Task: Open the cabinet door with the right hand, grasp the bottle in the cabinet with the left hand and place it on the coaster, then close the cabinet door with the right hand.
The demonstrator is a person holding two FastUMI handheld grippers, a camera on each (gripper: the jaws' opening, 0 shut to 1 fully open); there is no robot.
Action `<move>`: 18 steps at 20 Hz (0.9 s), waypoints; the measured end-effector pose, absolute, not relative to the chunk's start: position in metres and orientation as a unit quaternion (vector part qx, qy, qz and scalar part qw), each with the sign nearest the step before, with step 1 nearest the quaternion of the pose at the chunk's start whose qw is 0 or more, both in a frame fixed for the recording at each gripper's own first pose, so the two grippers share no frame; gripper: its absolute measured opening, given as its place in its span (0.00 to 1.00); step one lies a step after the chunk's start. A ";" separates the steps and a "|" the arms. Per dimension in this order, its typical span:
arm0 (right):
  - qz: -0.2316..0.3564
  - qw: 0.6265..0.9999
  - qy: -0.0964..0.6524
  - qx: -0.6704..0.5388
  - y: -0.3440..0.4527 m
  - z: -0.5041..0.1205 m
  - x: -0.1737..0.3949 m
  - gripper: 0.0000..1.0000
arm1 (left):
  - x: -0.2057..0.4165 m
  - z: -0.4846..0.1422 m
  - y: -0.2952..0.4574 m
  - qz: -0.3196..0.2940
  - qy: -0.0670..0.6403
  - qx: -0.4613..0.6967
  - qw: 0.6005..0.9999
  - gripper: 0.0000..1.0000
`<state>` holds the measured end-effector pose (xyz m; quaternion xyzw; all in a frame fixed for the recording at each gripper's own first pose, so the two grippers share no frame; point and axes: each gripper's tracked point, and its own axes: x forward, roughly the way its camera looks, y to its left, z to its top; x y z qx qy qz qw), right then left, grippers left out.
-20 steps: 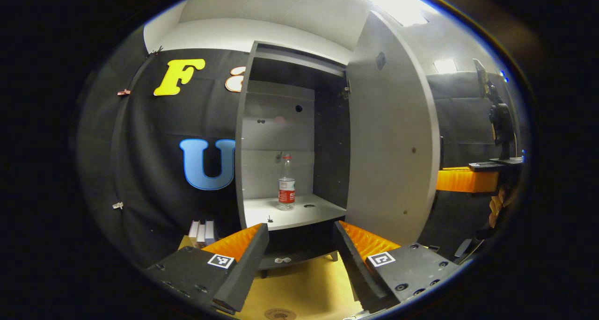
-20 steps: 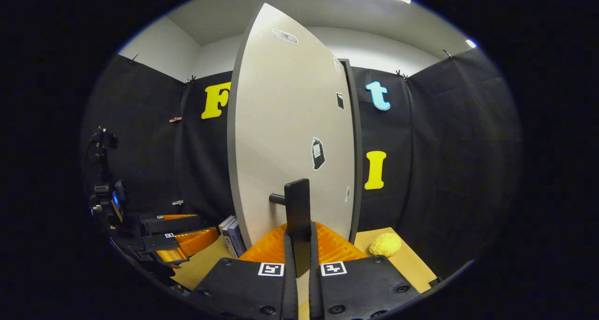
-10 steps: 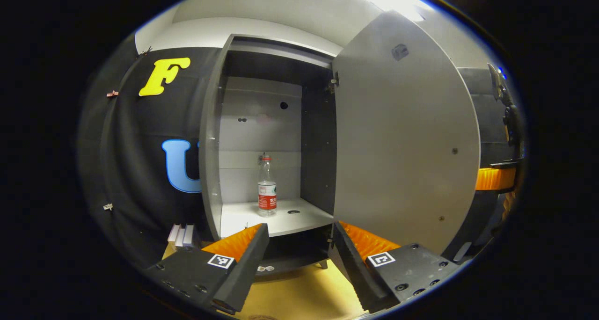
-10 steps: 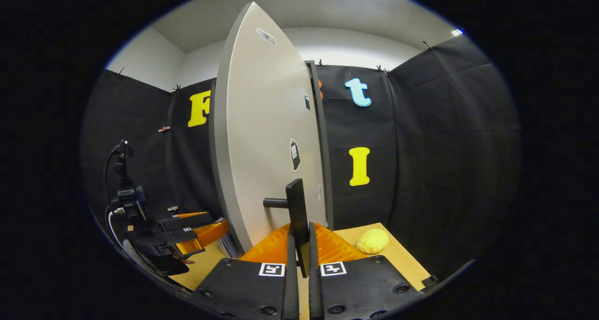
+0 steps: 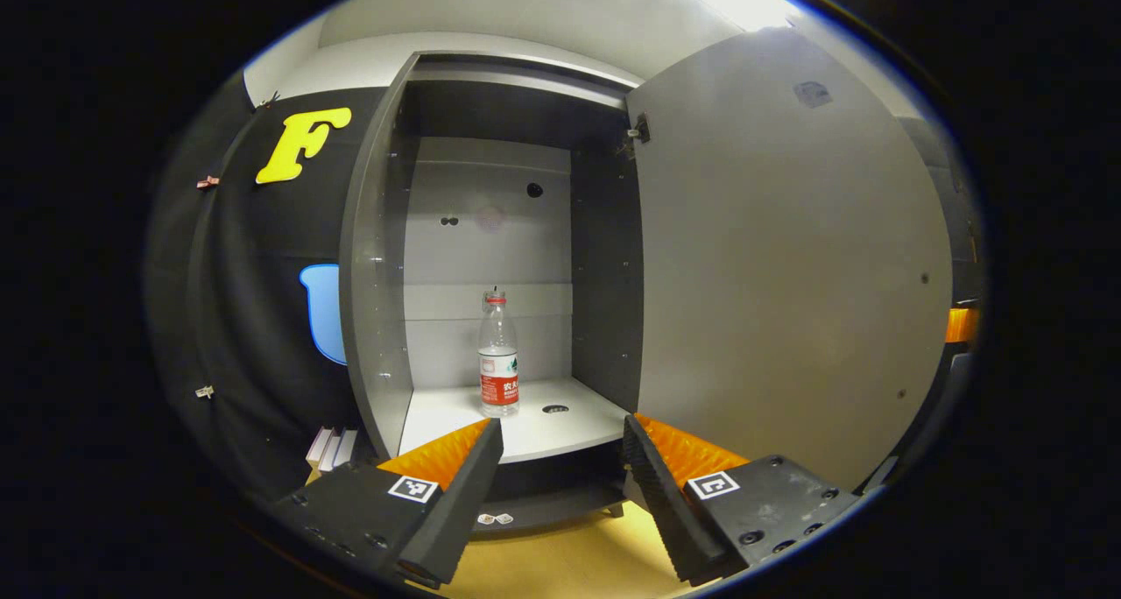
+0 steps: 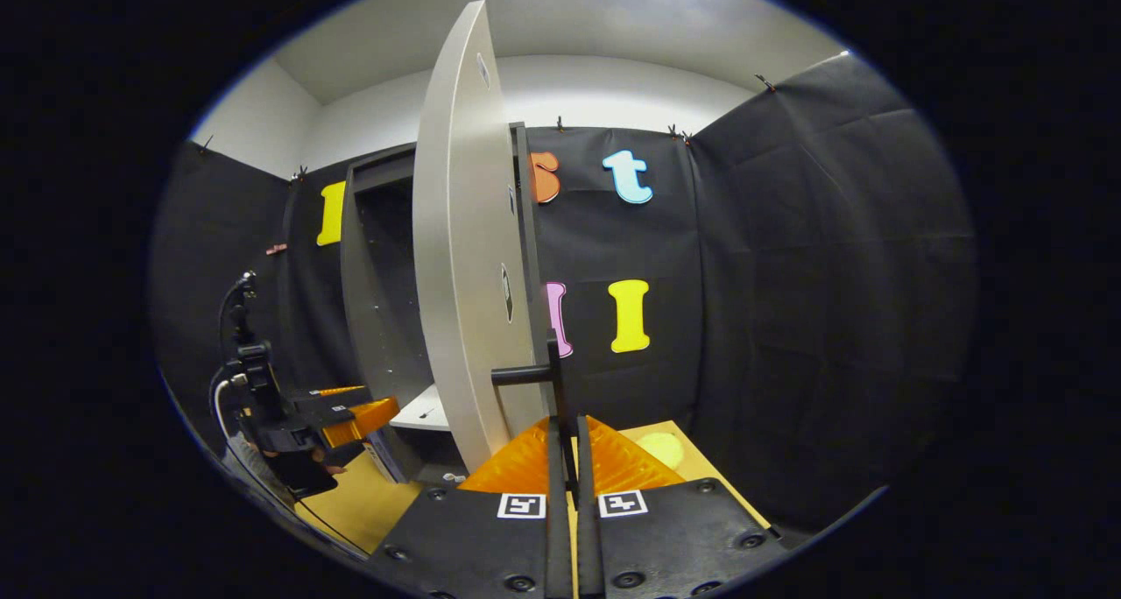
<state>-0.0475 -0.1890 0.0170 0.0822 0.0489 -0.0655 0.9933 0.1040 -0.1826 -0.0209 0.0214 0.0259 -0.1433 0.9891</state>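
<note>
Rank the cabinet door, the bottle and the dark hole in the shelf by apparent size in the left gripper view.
1. Cabinet door, nearest the camera, so enlarged.
2. Bottle.
3. Hole in the shelf.

Cabinet opening: the cabinet (image 5: 385,257) stands open toward the left gripper (image 5: 560,459), whose fingers are spread wide.
Shelf: the bottle (image 5: 498,354) stands upright alone, with bare shelf on either side.
Right flank: the cabinet door (image 5: 788,266) stands swung wide, walling that side.
Door handle: the handle (image 6: 553,380) is clamped by the right gripper (image 6: 566,459).
</note>
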 end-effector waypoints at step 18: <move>-0.321 0.945 0.054 -0.017 -0.346 -0.004 -0.105 0.08 | 0.324 -0.039 -0.157 -0.100 0.028 -0.011 0.995 0.89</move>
